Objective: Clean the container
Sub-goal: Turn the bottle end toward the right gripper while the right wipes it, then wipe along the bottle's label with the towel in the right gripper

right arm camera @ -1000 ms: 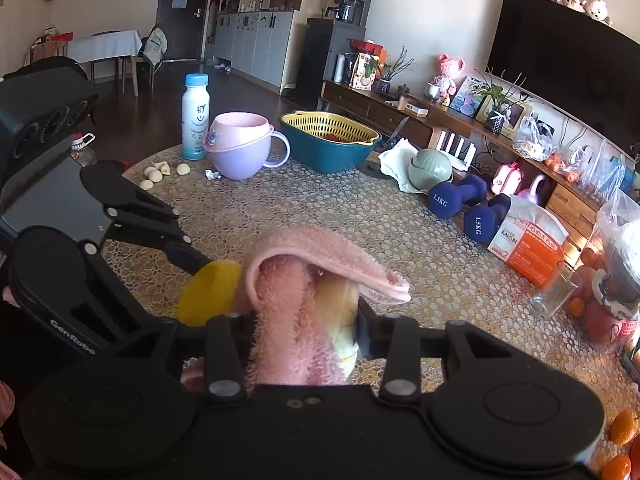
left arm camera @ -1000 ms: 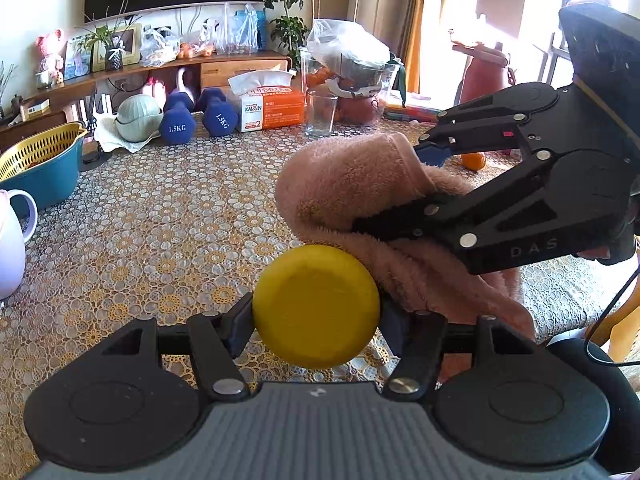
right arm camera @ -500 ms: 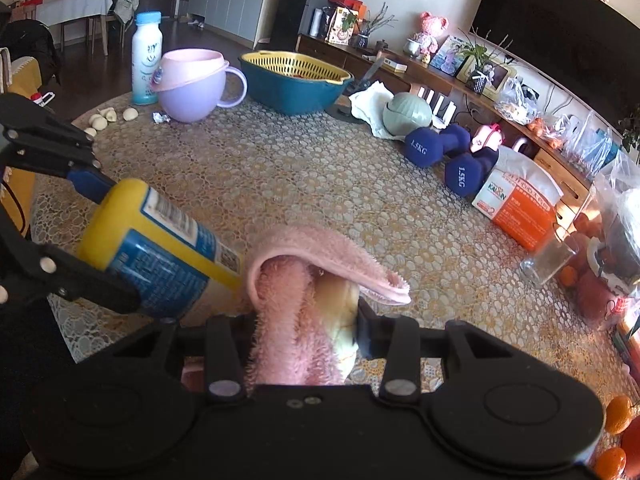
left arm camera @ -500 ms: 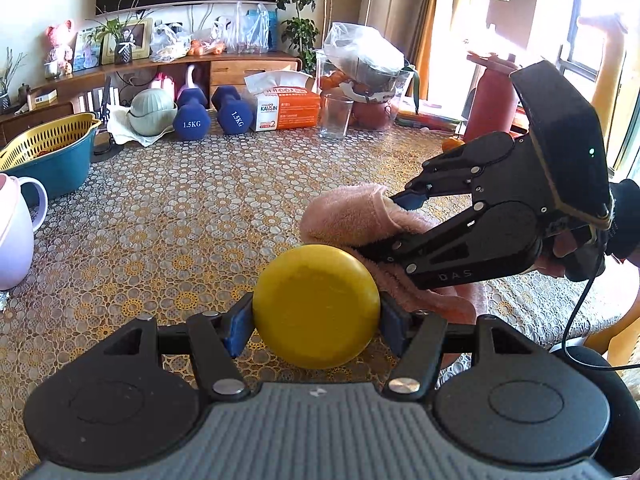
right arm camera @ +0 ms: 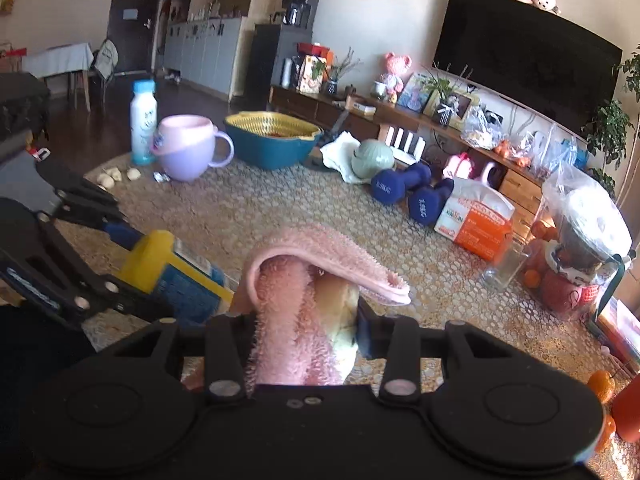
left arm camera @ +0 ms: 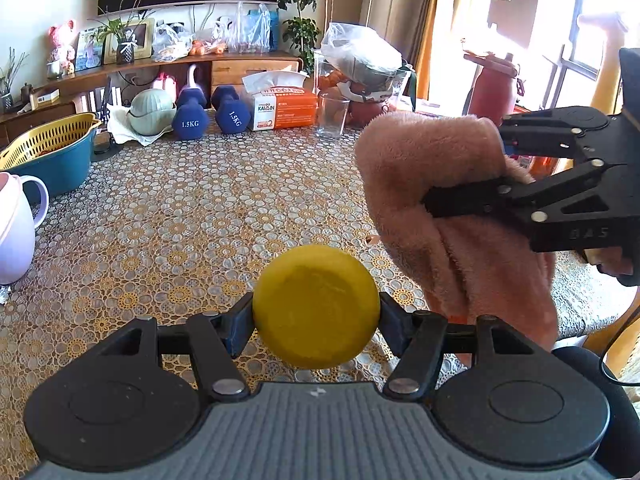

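My left gripper (left arm camera: 316,320) is shut on a yellow container (left arm camera: 316,306), whose round end faces the left wrist camera. From the right wrist view the same container (right arm camera: 176,276) shows a yellow cap and a blue label, held by the left gripper (right arm camera: 116,256) at the left. A fluffy pink cloth (left arm camera: 444,200) hangs from my right gripper (left arm camera: 460,168), which is shut on it, just right of and above the container. In the right wrist view the cloth (right arm camera: 304,280) fills the right gripper (right arm camera: 300,336); its edge lies right beside the container's end.
On the patterned table (left arm camera: 200,220) stand a lilac jug (right arm camera: 188,152), a teal basin with yellow strainer (right arm camera: 272,140), a white bottle (right arm camera: 142,120), blue dumbbells (left arm camera: 208,116), an orange tissue box (left arm camera: 280,108), a glass (left arm camera: 330,114) and a bagged blender (right arm camera: 580,248).
The right gripper with the pink cloth has lifted and shifted right, away from the container's near end. The container stays clamped in the left gripper.
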`<state>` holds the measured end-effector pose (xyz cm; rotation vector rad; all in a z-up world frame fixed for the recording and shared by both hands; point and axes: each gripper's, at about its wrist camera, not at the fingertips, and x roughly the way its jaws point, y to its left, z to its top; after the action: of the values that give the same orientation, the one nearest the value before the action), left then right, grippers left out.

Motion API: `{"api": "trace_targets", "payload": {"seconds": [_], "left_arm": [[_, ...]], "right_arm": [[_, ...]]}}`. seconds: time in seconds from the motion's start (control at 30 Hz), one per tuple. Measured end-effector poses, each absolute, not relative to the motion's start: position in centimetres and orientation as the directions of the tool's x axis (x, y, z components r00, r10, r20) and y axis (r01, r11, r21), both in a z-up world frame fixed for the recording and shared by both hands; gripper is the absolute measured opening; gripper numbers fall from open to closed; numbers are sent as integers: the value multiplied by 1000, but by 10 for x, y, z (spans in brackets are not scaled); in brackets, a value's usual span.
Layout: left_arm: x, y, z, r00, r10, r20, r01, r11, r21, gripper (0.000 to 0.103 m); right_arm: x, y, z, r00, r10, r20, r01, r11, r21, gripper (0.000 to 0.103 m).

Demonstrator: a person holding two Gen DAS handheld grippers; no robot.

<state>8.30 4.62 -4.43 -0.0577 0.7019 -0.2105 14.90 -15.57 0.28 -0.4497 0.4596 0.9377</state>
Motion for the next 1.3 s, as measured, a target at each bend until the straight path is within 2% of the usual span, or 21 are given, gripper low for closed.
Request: {"api": "trace_targets", "payload": {"seconds": [0.2, 0.3, 0.43, 0.77, 0.97, 1.3], "left_arm": [[78, 31, -39, 744, -227, -628, 207, 973, -106, 63], [78, 29, -40, 742, -218, -634, 208, 974, -92, 63], [80, 32, -41, 743, -226, -631, 212, 972, -99, 63], [79, 53, -45, 737, -263, -623, 206, 965, -164, 63], [74, 58, -50, 733, -274, -623, 211, 962, -174, 63], [55, 51, -61, 720, -257, -645, 212, 966, -148, 63]], "right_arm": [[123, -142, 10, 439, 715, -544, -894, 409, -183, 40], [126, -132, 4, 463, 687, -560, -883, 414, -221, 40], [144, -124, -1, 465, 674, -574, -878, 433, -202, 40], [180, -110, -43, 479, 591, -649, -856, 478, -196, 40], [180, -110, -65, 495, 522, -695, -845, 475, -245, 40], [163, -133, -16, 524, 576, -627, -834, 495, -242, 40]]}}
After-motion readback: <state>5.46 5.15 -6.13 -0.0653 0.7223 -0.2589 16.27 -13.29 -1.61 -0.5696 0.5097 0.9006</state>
